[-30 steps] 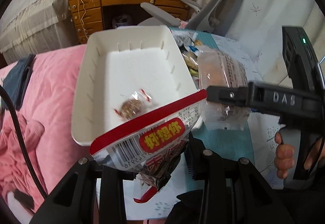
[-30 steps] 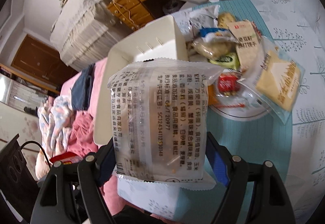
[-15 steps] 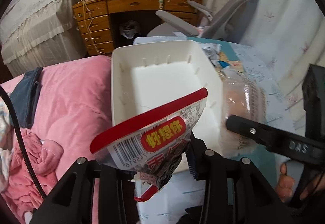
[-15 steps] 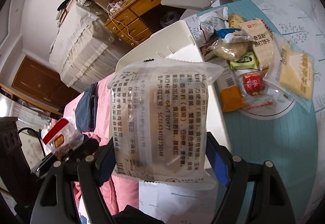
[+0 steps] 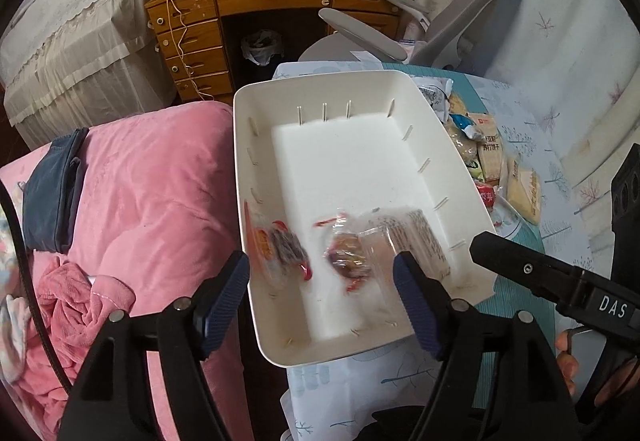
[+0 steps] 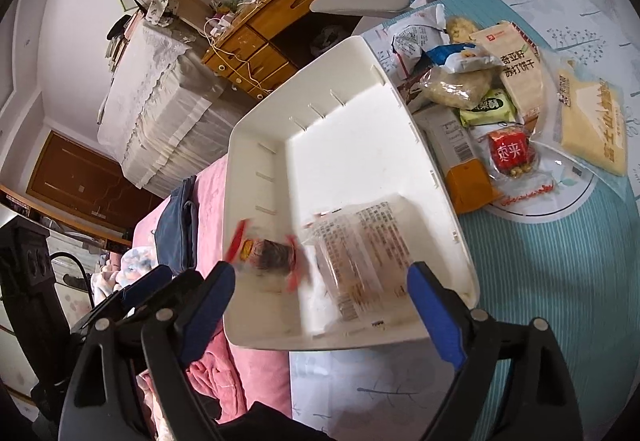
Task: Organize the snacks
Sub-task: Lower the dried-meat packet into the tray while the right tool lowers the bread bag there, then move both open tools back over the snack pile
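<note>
Both the left gripper (image 5: 322, 277) and right gripper (image 6: 316, 289) have wide-open, empty jaws low in the frame, so lift clear of the white bin (image 5: 280, 109) before reaching for more snacks (image 6: 508, 149).

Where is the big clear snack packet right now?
The clear packet lies inside the white bin, at its near right end, beside a smaller red-edged packet.

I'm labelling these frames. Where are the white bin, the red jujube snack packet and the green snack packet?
white bin (image 5: 444, 137): left wrist view, right inner wall.
red jujube snack packet (image 6: 510, 151): right wrist view, red label.
green snack packet (image 6: 488, 107): right wrist view, front face.
</note>
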